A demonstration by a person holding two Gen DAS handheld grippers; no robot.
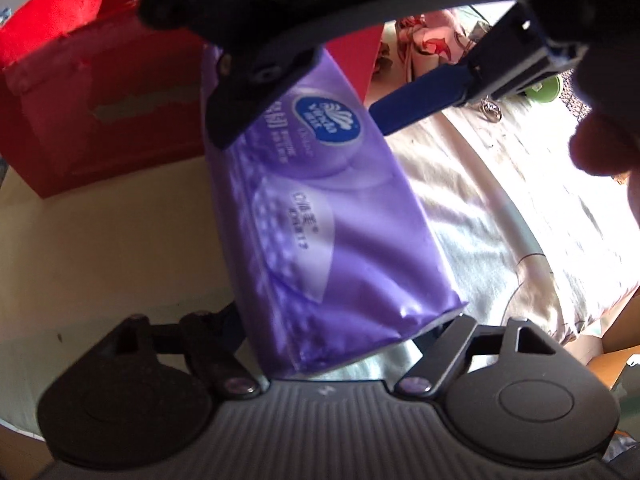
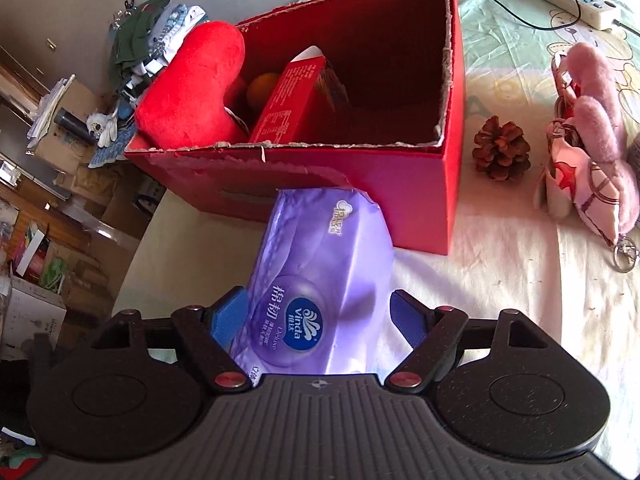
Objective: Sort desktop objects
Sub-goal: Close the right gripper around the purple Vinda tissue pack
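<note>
purple plastic tissue pack (image 2: 320, 280) clamped lengthwise in right gripper (image 2: 316, 320), left gripper (image 1: 348, 344) likewise; red cardboard box (image 2: 420, 184) dead ahead, upper centre.

The left gripper's fingertips (image 1: 340, 320) are hidden by the tissue pack (image 1: 320, 208). The orange (image 2: 262, 88) is half covered by the red carton (image 2: 288, 104). The key ring (image 2: 626, 256) is cut off at the edge.
</note>
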